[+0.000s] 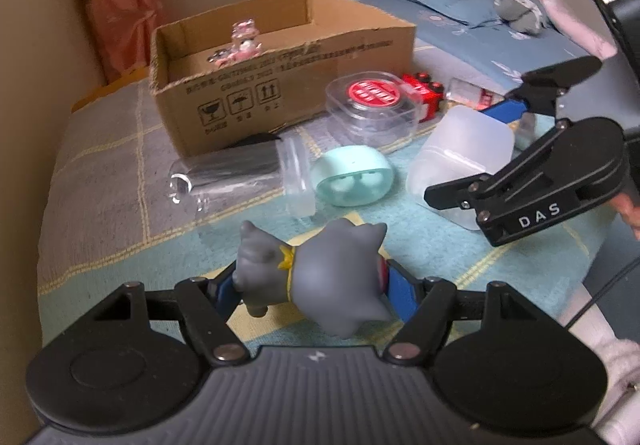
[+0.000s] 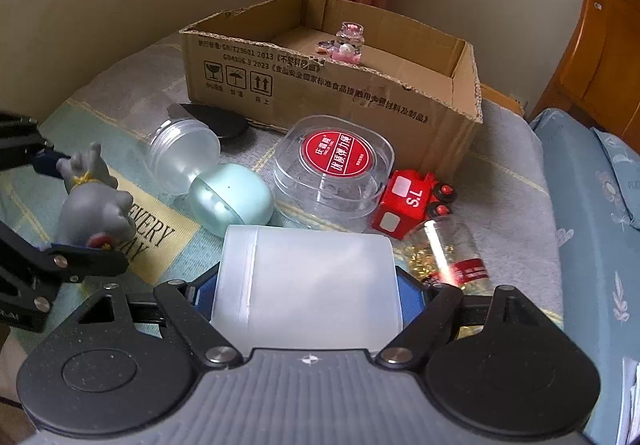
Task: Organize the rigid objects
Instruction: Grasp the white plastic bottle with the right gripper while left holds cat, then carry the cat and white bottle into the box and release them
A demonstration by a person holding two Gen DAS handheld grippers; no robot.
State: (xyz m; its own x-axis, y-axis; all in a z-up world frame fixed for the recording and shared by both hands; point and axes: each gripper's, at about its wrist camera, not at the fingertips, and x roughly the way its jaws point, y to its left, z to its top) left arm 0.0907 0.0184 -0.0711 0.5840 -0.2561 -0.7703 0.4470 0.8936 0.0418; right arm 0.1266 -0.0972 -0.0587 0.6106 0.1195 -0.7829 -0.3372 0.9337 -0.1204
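My left gripper [image 1: 316, 295] is clamped on a grey rubbery cat figurine with a yellow collar [image 1: 320, 277], lying on its side between the blue pads, just above the bed's plaid blanket [image 1: 100, 181]. My right gripper [image 2: 306, 299] is closed around a frosted white plastic tub [image 2: 308, 277], squeezed from both sides, so both are full.

Going out from the tub in the right wrist view: at 12 o'clock sits a clear rounded plastic case with a red round label [image 2: 334, 169]. At about 11 o'clock a mint green egg-shaped gadget [image 2: 230, 199] lies touching a clear plastic jar on its side [image 2: 184, 155], and past the jar there's a flat black oval thing [image 2: 218, 121]; can't tell what it is. At 1 o'clock is a red boxy toy vehicle with "S.L" on it [image 2: 408, 203], right next to the clear case, and just beside it at 2 o'clock lies a small clear bottle with gold bits inside and a red label [image 2: 452, 257].

Farther back at 12 o'clock is an open brown cardboard box [image 2: 320, 93], with a little pink and clear glassy figurine [image 2: 350, 45] inside. Blue floral bedding [image 2: 592, 213] is at 3 o'clock, with an orange wooden headboard [image 2: 600, 57] behind it.
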